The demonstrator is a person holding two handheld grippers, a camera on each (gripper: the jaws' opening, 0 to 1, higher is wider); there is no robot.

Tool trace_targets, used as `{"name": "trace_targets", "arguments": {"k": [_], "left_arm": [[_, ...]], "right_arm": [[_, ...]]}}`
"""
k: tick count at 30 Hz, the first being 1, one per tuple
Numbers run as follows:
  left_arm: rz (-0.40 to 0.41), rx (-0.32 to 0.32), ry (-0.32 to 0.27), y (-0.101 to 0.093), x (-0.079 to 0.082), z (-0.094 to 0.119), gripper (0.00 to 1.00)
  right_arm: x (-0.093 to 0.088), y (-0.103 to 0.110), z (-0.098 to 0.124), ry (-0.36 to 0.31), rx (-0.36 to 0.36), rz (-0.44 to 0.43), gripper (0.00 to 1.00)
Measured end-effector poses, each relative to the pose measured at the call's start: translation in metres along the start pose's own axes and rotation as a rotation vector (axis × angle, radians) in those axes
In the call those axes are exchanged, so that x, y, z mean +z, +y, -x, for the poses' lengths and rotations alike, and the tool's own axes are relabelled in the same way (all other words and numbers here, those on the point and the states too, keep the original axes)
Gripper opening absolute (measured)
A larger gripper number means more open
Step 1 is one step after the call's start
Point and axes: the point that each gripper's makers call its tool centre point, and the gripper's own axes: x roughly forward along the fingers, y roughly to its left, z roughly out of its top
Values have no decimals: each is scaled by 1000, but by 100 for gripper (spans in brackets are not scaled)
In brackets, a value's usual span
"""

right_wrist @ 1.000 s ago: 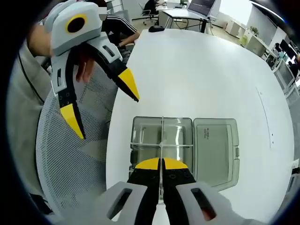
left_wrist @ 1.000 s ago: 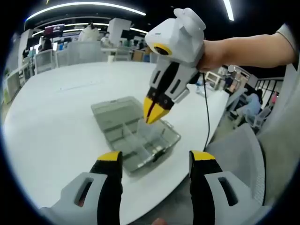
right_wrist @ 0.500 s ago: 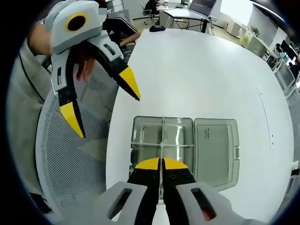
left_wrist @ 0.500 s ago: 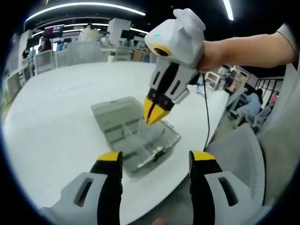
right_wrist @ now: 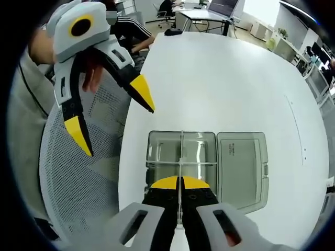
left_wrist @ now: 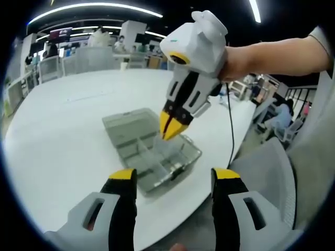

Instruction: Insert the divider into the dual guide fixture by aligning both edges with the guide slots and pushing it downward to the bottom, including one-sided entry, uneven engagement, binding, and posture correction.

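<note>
A clear plastic box sits near the rounded edge of a white table, with its hinged lid lying open flat beside it on the far side from the edge. In the left gripper view the same box lies close to the table's near rim, and a wide stretch of bare tabletop runs away behind it. Past the rim on the person's side stands a grey mesh chair, so room there is tight; across the table it is open.

The right gripper points down over the box's near wall, its yellow-tipped jaws pressed together on a thin clear divider. The divider stands upright along the middle of the box, crossing a second clear partition that runs the other way. How deep its edges sit in the side slots cannot be told. In the left gripper view, the right gripper comes down steeply from the upper right, held by a hand with a bare forearm stretched out behind it, tips just above the box's middle.

The left gripper hangs short of the table edge, well apart from the box, its jaws spread wide and holding nothing. Seen from the right gripper view, the left gripper hovers over the chair, tilted, tips pointing down towards the table's edge.
</note>
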Motion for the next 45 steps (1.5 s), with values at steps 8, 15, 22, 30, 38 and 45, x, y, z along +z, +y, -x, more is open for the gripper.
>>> {"name": "trace_targets", "arguments": {"k": [8, 15, 22, 30, 38, 45], "left_arm": [[2, 0, 0, 0, -1, 1, 55], [1, -1, 0, 0, -1, 1, 55], [2, 0, 1, -3, 0, 2, 55], [2, 2, 2, 0, -1, 2, 55], [3, 2, 3, -1, 0, 2, 55], [4, 3, 5, 0, -1, 2, 55]], "right_arm": [[-2, -1, -1, -6, 0, -47, 0], [-2, -1, -1, -7, 0, -36, 0], [-3, -2, -5, -3, 2, -37, 0], [-4, -3, -6, -7, 2, -48, 0], [-6, -3, -9, -11, -1, -57, 0], [-8, -3, -12, -13, -1, -61, 0]]}}
